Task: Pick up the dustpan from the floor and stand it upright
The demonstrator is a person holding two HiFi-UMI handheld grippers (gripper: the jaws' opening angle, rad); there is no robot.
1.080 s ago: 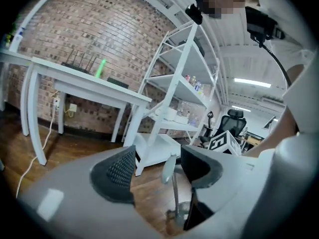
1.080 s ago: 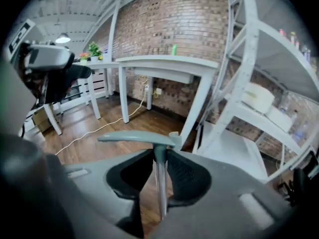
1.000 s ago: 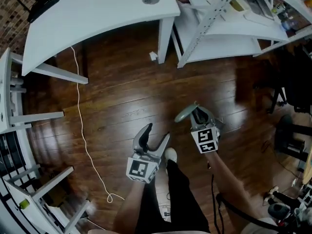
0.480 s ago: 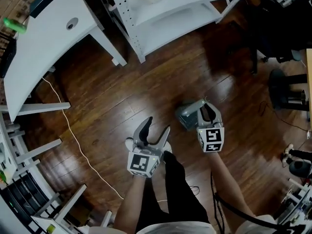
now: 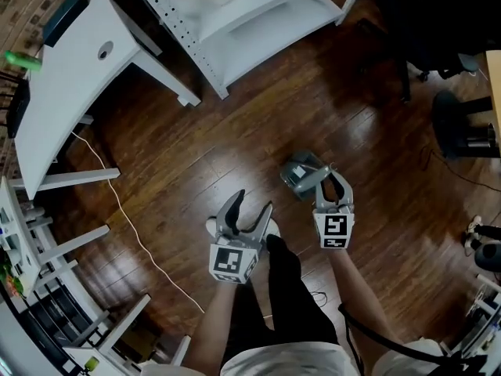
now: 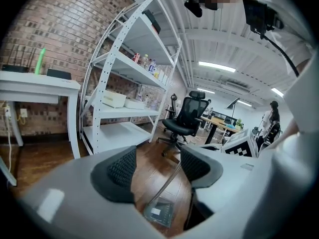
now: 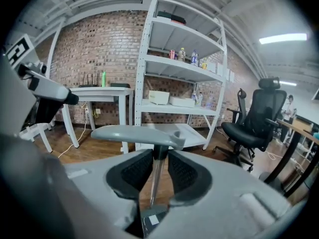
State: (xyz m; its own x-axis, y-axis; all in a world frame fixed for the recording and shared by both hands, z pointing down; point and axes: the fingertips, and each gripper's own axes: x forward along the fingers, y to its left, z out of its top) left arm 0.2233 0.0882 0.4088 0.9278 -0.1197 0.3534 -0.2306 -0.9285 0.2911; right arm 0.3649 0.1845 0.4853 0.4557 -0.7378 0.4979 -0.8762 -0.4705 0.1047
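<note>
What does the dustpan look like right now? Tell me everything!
The dustpan is grey and looks like plastic: a flat scoop on a thin, shiny rod. The right gripper is shut on that rod, holding the dustpan off the dark wooden floor with the scoop sticking out past the jaws. Nothing else seems to touch it.

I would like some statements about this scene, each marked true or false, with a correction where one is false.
1. The right gripper is shut on the handle of the dustpan. True.
2. The left gripper grips the dustpan too. False: its fingers stand apart, with nothing between them.
3. The floor is dark wood. True.
4. The office chair is white. False: it is black.
</note>
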